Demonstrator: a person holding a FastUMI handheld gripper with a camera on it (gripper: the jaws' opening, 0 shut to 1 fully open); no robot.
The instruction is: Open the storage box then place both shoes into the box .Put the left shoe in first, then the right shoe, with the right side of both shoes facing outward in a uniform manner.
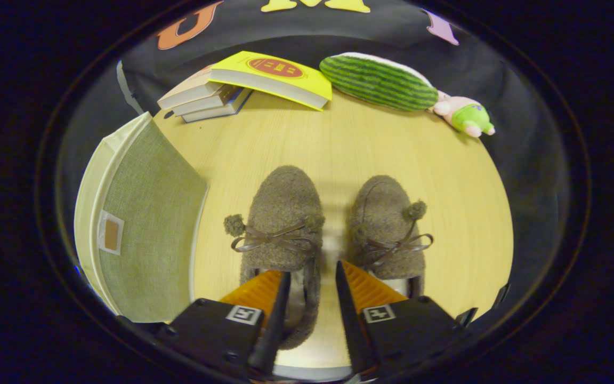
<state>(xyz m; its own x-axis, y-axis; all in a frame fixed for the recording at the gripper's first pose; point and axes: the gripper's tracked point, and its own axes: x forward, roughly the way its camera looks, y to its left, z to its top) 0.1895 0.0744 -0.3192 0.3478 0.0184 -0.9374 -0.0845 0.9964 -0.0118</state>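
Note:
Two brown fuzzy shoes with bows and pompoms stand side by side on the wooden table, toes pointing away from me. The left shoe lies just ahead of and partly under my fingers, the right shoe beside it. My gripper is open. One finger hangs over the left shoe's opening, and that shoe's right side wall lies in the gap between the fingers. The other finger sits over the strip of table between the shoes. The storage box, green-grey fabric with a cream rim, stands left of the shoes; whether its lid is open I cannot tell.
A stack of books with a yellow book leaning on it lies at the table's far side. A watermelon-patterned plush and a small pink and green toy lie beyond the right shoe.

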